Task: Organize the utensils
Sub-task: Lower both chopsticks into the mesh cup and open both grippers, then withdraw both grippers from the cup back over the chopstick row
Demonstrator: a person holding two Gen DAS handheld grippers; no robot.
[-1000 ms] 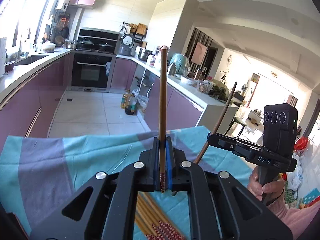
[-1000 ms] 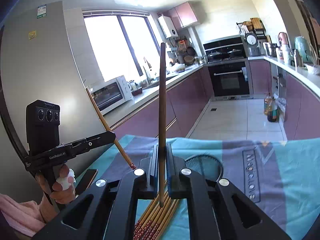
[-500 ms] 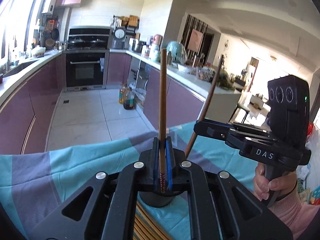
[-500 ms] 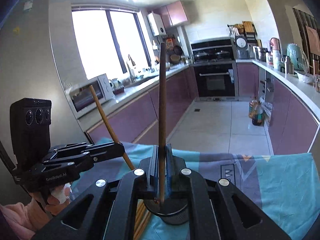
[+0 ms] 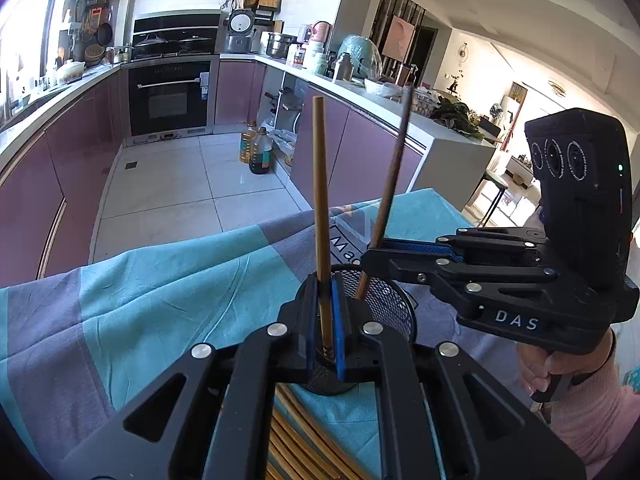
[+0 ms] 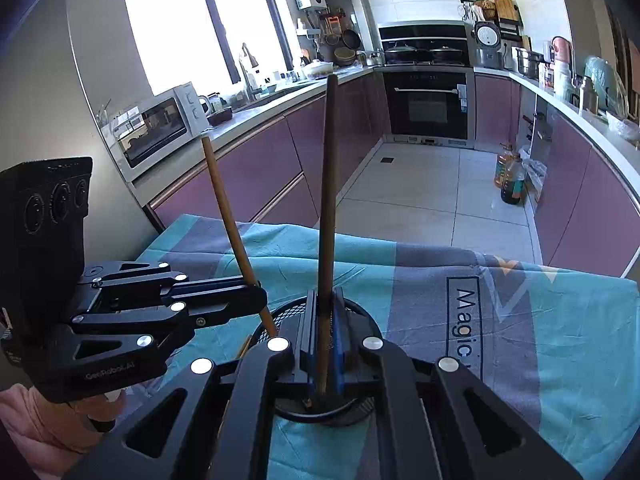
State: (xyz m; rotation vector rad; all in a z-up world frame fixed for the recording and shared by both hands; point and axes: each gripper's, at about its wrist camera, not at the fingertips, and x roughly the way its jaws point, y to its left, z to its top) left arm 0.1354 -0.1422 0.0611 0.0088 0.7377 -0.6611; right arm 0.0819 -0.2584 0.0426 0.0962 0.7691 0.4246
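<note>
Left gripper (image 5: 325, 320) clamped on an upright chopstick (image 5: 321, 208), its lower tip down inside the black mesh holder (image 5: 390, 308). Right gripper (image 6: 324, 344) likewise closed on a second chopstick (image 6: 327, 184) over the same holder on the teal-and-grey cloth (image 6: 560, 340). Loose chopsticks (image 5: 296, 440) lie mostly hidden beneath the left gripper; holder base obscured.

black tool (image 5: 325, 320), blue pads (image 5: 339, 332), silver screws, pink sleeve (image 5: 588, 416)
</note>
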